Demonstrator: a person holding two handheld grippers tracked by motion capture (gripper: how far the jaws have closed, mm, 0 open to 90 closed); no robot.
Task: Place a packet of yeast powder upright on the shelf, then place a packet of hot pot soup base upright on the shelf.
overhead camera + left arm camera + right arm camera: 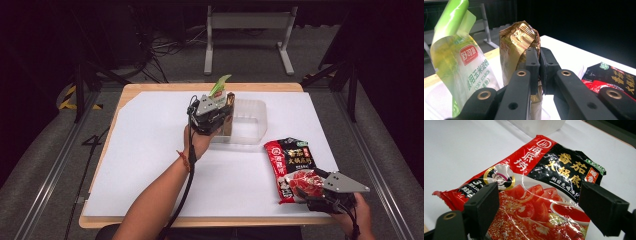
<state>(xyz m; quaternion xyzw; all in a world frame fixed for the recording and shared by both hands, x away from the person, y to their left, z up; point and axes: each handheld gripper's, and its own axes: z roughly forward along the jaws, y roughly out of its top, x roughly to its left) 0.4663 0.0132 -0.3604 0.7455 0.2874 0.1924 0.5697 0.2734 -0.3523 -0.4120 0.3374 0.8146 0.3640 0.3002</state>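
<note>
A crumpled gold foil packet point(517, 41) stands upright with my left gripper point(539, 62) shut on its upper edge. In the high view that left gripper point(225, 106) holds the gold packet point(231, 98) at the left wall of a clear plastic bin point(252, 125). A green corn starch pouch point(461, 62) stands beside it, its top point(220, 85) sticking up. A red and black tomato soup-base packet point(536, 195) lies flat on the white sheet. My right gripper point(541, 205) is open with one jaw on each side of its near end, at the table's front right point(311, 186).
A white sheet point(150, 150) covers most of the wooden table. The red and black packet point(614, 77) lies right of the bin. Beyond the table's far edge stand a metal frame point(247, 35) and loose cables on the floor.
</note>
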